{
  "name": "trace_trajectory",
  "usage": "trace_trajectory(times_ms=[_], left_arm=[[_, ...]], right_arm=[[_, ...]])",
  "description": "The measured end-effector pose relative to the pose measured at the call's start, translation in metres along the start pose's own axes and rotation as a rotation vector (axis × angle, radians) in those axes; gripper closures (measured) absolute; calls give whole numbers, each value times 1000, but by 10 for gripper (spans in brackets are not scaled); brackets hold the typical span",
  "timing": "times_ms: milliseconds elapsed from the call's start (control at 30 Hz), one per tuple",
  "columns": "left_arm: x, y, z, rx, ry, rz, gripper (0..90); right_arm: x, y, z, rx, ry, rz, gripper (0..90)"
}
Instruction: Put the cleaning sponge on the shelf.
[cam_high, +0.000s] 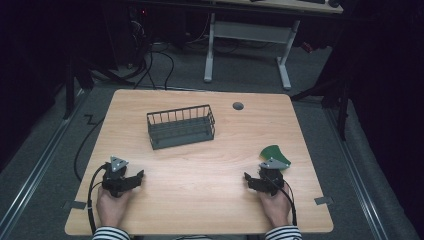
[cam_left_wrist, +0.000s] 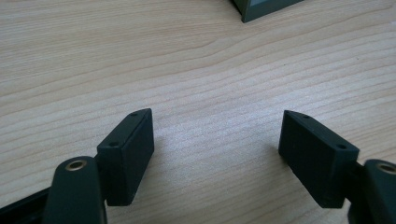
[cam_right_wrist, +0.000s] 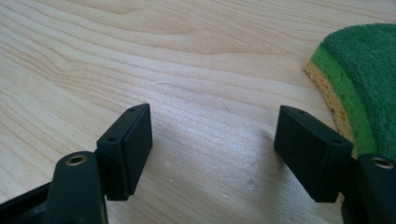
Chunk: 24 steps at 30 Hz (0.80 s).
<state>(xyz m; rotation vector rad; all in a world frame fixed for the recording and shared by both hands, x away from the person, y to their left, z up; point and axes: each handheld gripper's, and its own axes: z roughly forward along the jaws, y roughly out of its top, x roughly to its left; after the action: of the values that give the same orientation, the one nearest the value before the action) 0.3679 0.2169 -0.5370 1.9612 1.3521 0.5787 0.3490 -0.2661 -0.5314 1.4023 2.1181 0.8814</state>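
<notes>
A dark wire basket (cam_high: 181, 126) stands on the wooden table (cam_high: 200, 165), a little left of its middle; its corner (cam_left_wrist: 266, 8) shows at the top of the left gripper view. A green-topped yellow sponge (cam_high: 274, 155) lies near the right side, and its edge (cam_right_wrist: 355, 79) sits just right of my right jaws. My left gripper (cam_high: 139, 174) rests low at the front left, open, with bare wood between its jaws (cam_left_wrist: 217, 140). My right gripper (cam_high: 248, 177) rests at the front right, open and empty (cam_right_wrist: 212, 140), with the sponge just behind it.
A round grey cable port (cam_high: 238, 106) sits in the tabletop near the far edge. Beyond the table stand a white-legged desk (cam_high: 250, 35) and loose cables on the floor (cam_high: 150, 65). Cables trail from both grippers over the front edge.
</notes>
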Motion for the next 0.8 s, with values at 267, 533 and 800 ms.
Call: trace_trajectory(times_ms=[267, 533, 800], left_arm=[[0, 0, 1, -2, 4, -1, 271], [0, 1, 1, 0, -1, 2, 257], [-1, 3, 3, 5, -2, 2, 232]], right_arm=[[1, 0, 0, 0, 6, -6, 280], [2, -1, -1, -1, 8, -8, 285], [1, -1, -1, 0, 15, -12, 284]])
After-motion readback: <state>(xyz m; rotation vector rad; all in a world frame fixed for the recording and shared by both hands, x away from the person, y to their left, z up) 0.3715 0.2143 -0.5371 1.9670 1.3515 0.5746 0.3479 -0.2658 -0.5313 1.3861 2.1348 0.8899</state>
